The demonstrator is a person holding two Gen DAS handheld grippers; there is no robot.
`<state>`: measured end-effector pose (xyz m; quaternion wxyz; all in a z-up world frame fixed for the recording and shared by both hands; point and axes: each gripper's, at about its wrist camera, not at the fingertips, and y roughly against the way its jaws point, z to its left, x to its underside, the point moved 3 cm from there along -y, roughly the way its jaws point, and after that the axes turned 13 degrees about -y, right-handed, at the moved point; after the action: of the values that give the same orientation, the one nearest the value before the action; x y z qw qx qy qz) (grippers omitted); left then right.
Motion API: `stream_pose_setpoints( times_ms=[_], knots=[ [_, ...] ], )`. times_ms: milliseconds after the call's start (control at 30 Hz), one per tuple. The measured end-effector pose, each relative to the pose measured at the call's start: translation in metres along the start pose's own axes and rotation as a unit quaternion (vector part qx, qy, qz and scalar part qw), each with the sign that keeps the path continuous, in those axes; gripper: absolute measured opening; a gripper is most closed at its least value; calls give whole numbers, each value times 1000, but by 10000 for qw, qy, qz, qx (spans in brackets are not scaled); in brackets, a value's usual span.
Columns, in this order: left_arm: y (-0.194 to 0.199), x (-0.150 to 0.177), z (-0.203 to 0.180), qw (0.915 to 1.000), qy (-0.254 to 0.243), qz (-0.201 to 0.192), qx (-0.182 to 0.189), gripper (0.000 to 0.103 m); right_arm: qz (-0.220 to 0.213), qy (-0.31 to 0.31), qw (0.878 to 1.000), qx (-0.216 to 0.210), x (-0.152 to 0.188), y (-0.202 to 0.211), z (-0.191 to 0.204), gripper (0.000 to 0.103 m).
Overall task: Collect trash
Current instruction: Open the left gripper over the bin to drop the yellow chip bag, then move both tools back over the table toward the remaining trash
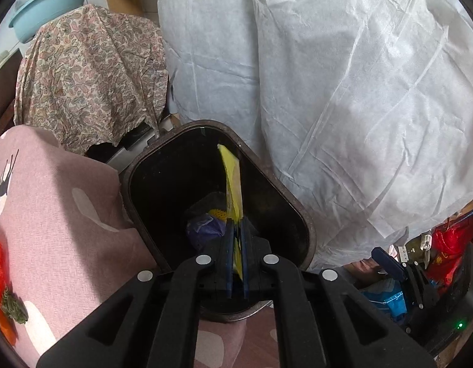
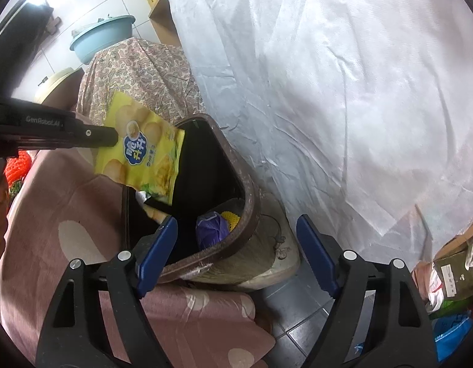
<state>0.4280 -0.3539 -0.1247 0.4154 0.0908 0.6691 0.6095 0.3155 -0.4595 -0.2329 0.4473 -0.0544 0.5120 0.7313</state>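
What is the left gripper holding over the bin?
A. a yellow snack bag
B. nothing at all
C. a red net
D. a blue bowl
A: the left gripper is shut on the yellow snack bag, which hangs above the open brown bin, while the right gripper stands open and empty.

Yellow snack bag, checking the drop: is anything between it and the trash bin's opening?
No. In the right wrist view the yellow snack bag hangs over the trash bin with only air between.

Bin [image 1: 300,214] floor dark, snack bag [image 2: 141,150] lower corner hidden
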Motion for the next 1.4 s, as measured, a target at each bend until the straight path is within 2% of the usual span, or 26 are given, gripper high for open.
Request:
stream_pose_setpoints(
  times_ms=[67, 100, 133, 267, 400, 700, 833, 1067, 1200, 1400],
  knots=[
    [1, 0, -1, 10000, -27, -43, -31, 29, -10, 23, 10000, -10, 3, 2, 2, 81],
    [4, 1, -1, 9999, -21, -108, -77, 50, -24, 46, 10000, -11, 4, 4, 3, 81],
    [6, 1, -1, 9998, -11, -172, -118, 62, -32, 61, 10000, -13, 6, 5, 5, 82],
    [20, 6, -2, 9988, -128, -423, -227, 63, -54, 88, 9999, -46, 11, 12, 9, 86],
    [36, 17, -1, 9974, -142, -658, -248, 72, -37, 96, 9998, -141, 14, 20, 12, 87],
    [95, 67, 14, 9922, -57, -1218, -263, 82, -51, 439, 9981, -439, 18, 41, 46, 87],
    [132, 94, 27, 9870, -11, -1566, -350, 89, -61, 607, 9957, -698, 20, 56, 76, 90],
    [181, 149, 67, 9798, 330, -1871, -617, 95, 99, 1119, 9865, -1192, 31, 77, 145, 92],
    [199, 187, 95, 9756, 599, -1899, -930, 96, 272, 1436, 9773, -1535, 43, 85, 186, 93],
    [214, 240, 133, 9752, 684, -1756, -1164, 97, 596, 1966, 9574, -2028, 64, 93, 251, 94]
  ],
)
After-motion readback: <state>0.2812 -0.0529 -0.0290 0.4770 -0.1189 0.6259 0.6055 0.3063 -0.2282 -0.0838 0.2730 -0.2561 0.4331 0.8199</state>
